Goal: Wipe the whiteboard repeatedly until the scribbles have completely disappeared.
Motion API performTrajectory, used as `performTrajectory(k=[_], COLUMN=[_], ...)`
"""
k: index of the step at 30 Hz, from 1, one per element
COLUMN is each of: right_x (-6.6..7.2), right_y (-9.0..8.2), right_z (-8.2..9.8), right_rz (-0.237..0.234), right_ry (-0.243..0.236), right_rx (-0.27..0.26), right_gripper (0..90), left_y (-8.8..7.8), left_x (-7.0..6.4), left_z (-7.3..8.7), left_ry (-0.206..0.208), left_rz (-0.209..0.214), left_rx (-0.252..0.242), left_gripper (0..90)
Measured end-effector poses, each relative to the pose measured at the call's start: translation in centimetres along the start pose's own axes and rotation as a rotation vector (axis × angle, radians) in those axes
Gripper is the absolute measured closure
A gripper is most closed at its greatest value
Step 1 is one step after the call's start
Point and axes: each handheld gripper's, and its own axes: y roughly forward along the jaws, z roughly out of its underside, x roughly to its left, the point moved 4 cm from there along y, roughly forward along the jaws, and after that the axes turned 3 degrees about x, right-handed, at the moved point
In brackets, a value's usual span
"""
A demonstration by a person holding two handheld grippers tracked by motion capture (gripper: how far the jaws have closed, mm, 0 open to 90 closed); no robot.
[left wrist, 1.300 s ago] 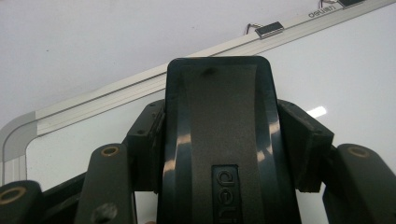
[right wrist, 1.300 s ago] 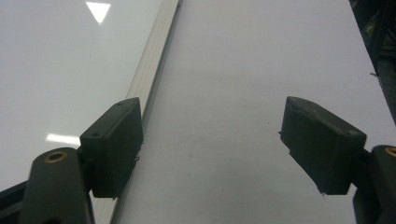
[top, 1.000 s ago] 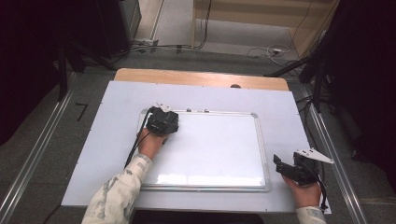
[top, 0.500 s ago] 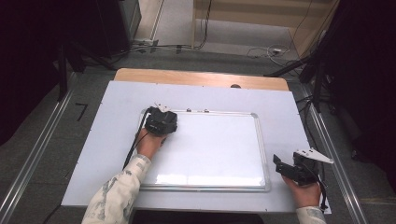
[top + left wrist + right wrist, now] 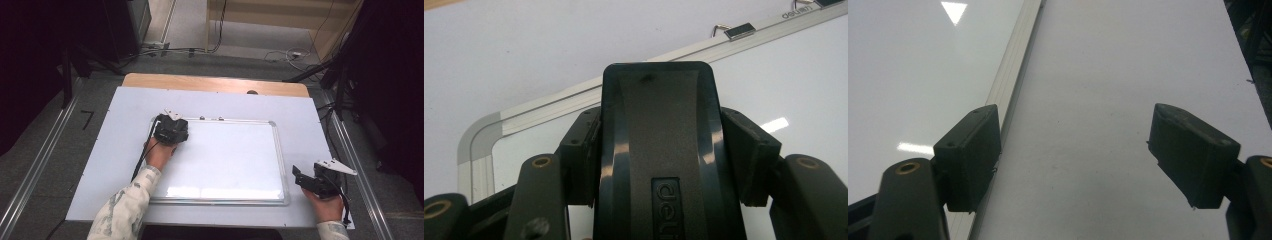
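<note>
Jaws of your left gripper [image 5: 659, 165] were clamped on a black eraser [image 5: 658, 150], held over the whiteboard's [image 5: 225, 160] far-left corner near two clips [image 5: 736, 31]. Your right gripper [image 5: 1083, 160] gaped wide, holding nothing, over the white tabletop [image 5: 1118, 100] just beside the board's right frame

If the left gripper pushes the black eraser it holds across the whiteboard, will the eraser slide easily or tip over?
The eraser looks stiff: its glossy black shell keeps its shape between the fingers. It probably slides easily, since the whiteboard is smooth and shiny. Tipping seems unlikely while the left gripper clamps it on both sides.
</note>
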Motion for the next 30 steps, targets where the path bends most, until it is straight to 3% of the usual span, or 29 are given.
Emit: performTrajectory(k=[4, 14, 30], right_x=[0.0, 0.1, 0.3], right_y=[0.0, 0.1, 0.2], right_z=[0.0, 0.0, 0.0], right_rz=[0.000, 0.000, -0.005], right_ry=[-0.002, -0.004, -0.010], right_rx=[0.000, 0.003, 0.006], right_gripper=[19.7, 19.7, 19.7], left_y=[-0.7, -2.1, -4.1], left_x=[0.1, 0.2, -0.4], left_z=[-0.5, -0.9, -1.0], left_ry=[-0.011, -0.049, -0.049], left_rz=[0.006, 0.030, 0.049], left_rx=[-0.032, -0.053, -0.076], left_gripper=[40.8, 40.8, 40.8])
